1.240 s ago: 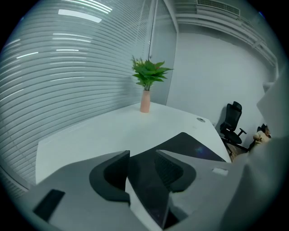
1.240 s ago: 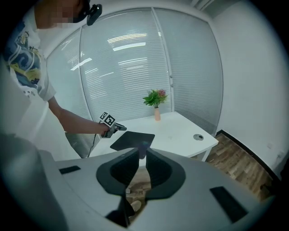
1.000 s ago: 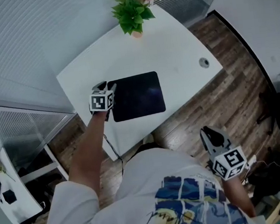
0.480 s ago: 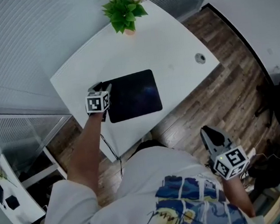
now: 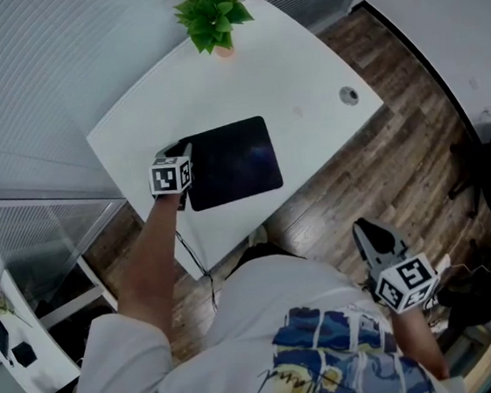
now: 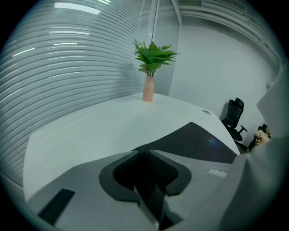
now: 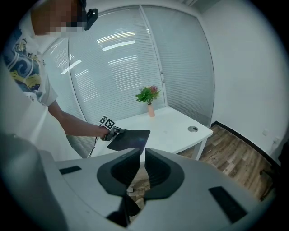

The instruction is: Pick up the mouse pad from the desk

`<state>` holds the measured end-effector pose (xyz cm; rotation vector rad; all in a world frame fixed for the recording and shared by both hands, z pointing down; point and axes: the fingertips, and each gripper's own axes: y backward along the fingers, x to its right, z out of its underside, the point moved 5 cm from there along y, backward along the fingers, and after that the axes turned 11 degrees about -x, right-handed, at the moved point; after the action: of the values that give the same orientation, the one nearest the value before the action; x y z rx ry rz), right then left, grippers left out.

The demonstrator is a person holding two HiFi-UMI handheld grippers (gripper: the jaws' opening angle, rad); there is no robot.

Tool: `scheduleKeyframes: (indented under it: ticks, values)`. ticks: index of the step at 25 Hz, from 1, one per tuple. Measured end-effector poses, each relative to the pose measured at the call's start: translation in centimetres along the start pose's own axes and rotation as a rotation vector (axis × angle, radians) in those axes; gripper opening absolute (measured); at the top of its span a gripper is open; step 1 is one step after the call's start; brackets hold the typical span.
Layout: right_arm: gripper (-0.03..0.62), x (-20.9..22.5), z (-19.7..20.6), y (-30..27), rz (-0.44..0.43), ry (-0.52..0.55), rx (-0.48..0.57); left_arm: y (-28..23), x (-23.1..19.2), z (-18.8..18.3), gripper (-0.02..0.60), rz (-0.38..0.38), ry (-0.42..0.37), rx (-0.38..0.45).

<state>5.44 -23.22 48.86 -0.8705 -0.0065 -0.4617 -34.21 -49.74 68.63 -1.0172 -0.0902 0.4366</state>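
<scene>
Nearest, well short of the mouse pad (image 5: 234,159), the right hand-held gripper (image 5: 366,230) is drawn to a thin slit, empty. The left hand-held gripper (image 5: 184,149), jaws just closing, pinches the mouse pad's left edge. The mouse pad lies on the white worktop (image 5: 297,66); a plant (image 5: 209,12) stands beyond it.

An office is indicated by a white desk (image 5: 301,61), a swivel chair (image 6: 233,118) and glass walls (image 7: 180,58) lined with blinds (image 7: 117,67).

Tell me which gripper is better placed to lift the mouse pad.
Left. The left gripper has just been closing its jaws on the mouse pad edge; the right gripper hangs over the floor, away from the desk.
</scene>
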Motion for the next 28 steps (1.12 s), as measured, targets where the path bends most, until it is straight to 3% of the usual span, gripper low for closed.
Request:
scheduleKeyframes:
  ticks: [6,11,15,20,28]
  values:
    - [0.034,0.0,0.1,0.6,0.007,0.001,0.001,0.1,0.3,-0.1,0.071,-0.015,-0.031,-0.006]
    - [0.032,0.1,0.3,0.7,0.012,-0.002,0.0,0.0,-0.6,-0.3,0.166,-0.025,-0.02,-0.01]
    - [0.032,0.0,0.3,0.9,0.016,-0.002,0.002,0.0,-1.2,-0.3,0.201,0.019,0.014,0.0]
    - [0.032,-0.4,0.2,0.4,0.012,-0.002,-0.001,-0.1,-1.6,-0.3,0.19,0.043,0.028,0.001]
    - [0.031,-1.2,0.0,0.2,0.003,0.006,-0.007,-0.1,-1.0,0.0,0.094,0.075,0.048,-0.018]
